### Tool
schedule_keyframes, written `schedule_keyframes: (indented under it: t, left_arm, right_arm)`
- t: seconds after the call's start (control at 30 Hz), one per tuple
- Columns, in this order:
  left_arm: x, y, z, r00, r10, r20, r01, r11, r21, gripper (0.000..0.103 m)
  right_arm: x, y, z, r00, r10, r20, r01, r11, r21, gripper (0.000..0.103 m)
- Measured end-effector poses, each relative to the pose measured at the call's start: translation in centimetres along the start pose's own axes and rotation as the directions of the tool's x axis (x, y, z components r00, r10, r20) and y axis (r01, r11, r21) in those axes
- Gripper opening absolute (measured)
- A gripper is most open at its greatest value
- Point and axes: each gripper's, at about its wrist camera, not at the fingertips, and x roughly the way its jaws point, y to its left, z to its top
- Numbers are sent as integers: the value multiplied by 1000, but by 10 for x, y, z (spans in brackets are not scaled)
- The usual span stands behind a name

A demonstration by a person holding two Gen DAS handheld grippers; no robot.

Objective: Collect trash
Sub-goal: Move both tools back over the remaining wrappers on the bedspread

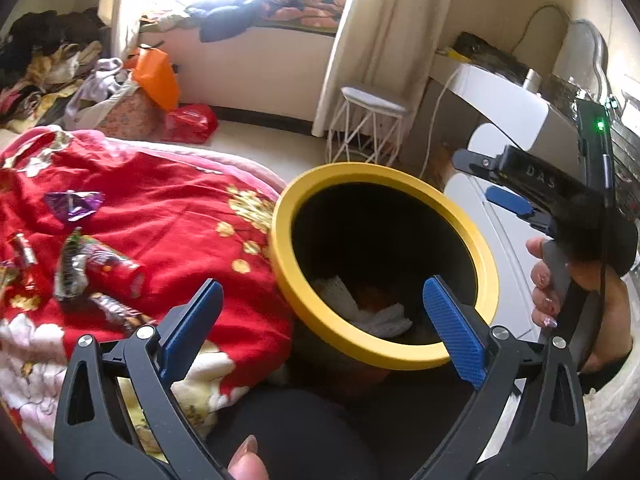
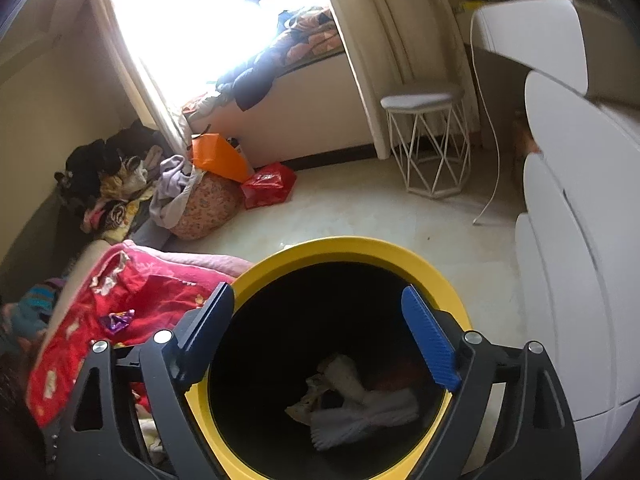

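A black bin with a yellow rim (image 1: 288, 280) stands beside the bed; it also shows in the right wrist view (image 2: 432, 264). White tissues (image 1: 384, 316) lie inside it, also seen from the right wrist (image 2: 360, 408). Several wrappers lie on the red blanket (image 1: 168, 216): a purple one (image 1: 74, 205), a silver-red one (image 1: 92, 268) and another (image 1: 116, 308). My left gripper (image 1: 320, 320) is open and empty, near the bin's rim. My right gripper (image 2: 320, 332) is open and empty above the bin's mouth; it also appears at the right of the left wrist view (image 1: 508, 188).
A white wire stool (image 2: 424, 136) stands on the pale floor. White drawers (image 2: 568, 280) are to the right. Clothes, an orange bag (image 2: 216, 156) and a red bag (image 2: 268, 184) pile up under the window.
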Motion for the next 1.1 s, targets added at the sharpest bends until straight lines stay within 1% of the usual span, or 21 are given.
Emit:
schedule_keyframes:
  t: [0.13, 0.4, 0.67, 1.1]
  left_arm:
    - [-12, 7, 1, 1000, 13, 24, -13, 1000, -4, 92]
    - [-38, 21, 4, 996, 52, 75, -51, 999, -18, 92]
    - [-63, 35, 7, 988, 88, 128, -84, 996, -40, 92]
    - [-99, 63, 11, 973, 138, 184, -125, 989, -78, 92]
  right_arm:
    - [-5, 9, 0, 1000, -4, 10, 4, 999, -32, 90]
    - [-15, 34, 2, 999, 30, 23, -29, 997, -73, 93]
    - [-27, 61, 1, 998, 59, 36, -54, 991, -122, 94]
    - [-40, 103, -6, 993, 110, 40, -100, 975, -200, 95]
